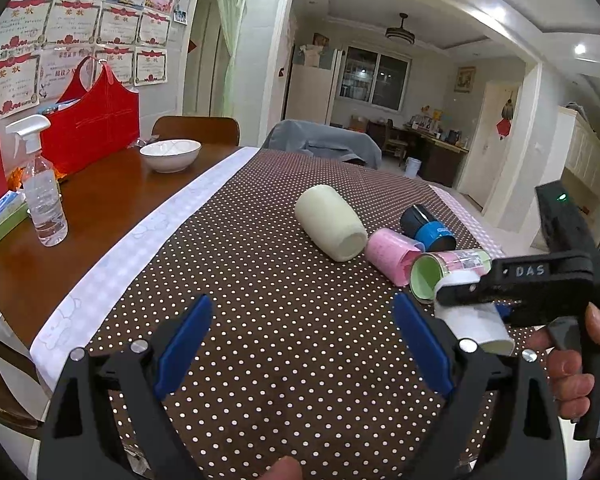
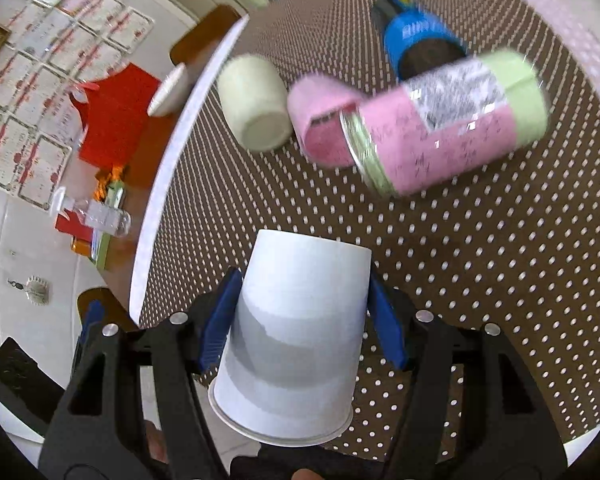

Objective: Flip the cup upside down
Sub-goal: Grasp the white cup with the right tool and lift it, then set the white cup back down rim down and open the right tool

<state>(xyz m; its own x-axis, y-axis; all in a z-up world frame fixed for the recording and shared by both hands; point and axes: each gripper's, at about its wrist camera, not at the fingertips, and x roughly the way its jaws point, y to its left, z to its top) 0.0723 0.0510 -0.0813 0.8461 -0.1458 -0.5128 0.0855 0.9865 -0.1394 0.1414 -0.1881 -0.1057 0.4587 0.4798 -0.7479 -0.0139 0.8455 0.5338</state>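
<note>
My right gripper (image 2: 302, 316) is shut on a white paper cup (image 2: 296, 340), held above the dotted tablecloth (image 2: 480, 280) with its base pointing away and its rim toward the camera. The left wrist view shows the same cup (image 1: 476, 320) in the right gripper (image 1: 472, 300) at the right. My left gripper (image 1: 302, 344) is open and empty, low over the cloth (image 1: 260, 280). Lying on their sides are a cream cup (image 1: 332, 222), a pink cup (image 1: 390, 256), a pink-and-green cup (image 1: 448, 266) and a blue cup (image 1: 430, 228).
A white bowl (image 1: 171, 154), a spray bottle (image 1: 42, 192) and a red bag (image 1: 90, 120) stand on the bare wood at the left. A chair back (image 1: 196, 130) is behind the table. The table edge runs along the left.
</note>
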